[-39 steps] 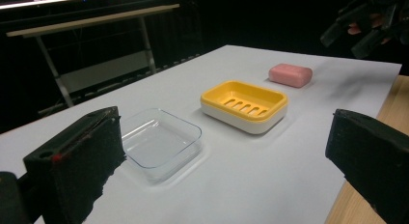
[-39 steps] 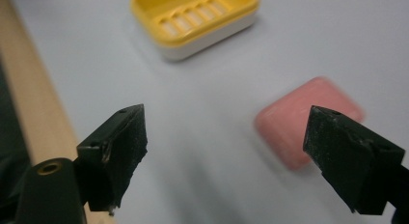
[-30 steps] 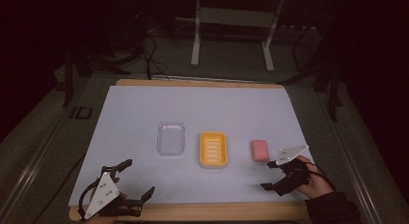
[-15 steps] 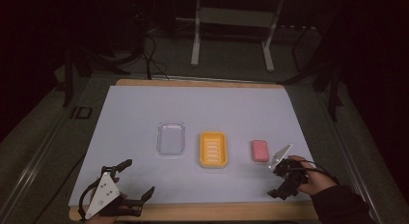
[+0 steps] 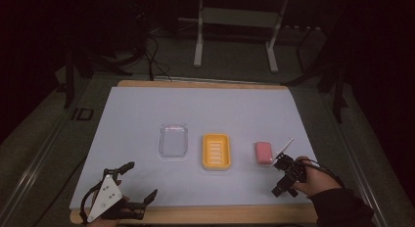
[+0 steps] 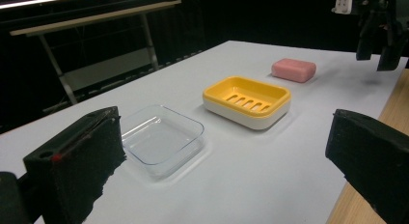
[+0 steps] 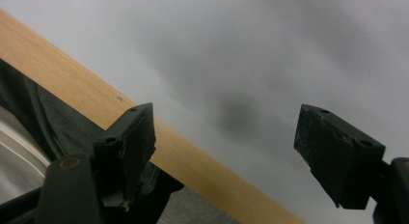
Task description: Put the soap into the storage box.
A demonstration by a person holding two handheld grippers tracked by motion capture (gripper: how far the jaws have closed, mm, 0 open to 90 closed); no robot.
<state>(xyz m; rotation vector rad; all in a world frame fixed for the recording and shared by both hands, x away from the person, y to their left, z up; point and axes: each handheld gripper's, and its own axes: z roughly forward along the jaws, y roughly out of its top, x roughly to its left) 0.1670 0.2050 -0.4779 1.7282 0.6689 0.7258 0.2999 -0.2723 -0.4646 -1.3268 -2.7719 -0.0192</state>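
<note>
We see the left gripper (image 5: pixel 139 183) wide open and empty at the desk's (image 5: pixel 205 107) near left edge. The right gripper (image 5: pixel 283 189), also spread and empty, hovers near right, beside the pink soap (image 5: pixel 264 152). The yellow soap dish (image 5: pixel 216 151) and clear tray (image 5: pixel 173 139) sit mid-desk.

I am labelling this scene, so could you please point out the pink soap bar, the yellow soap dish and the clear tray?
pink soap bar (image 5: pixel 264 152), high view, middle of its top face.
yellow soap dish (image 5: pixel 217 151), high view, slotted floor.
clear tray (image 6: pixel 156 139), left gripper view, transparent floor.
</note>
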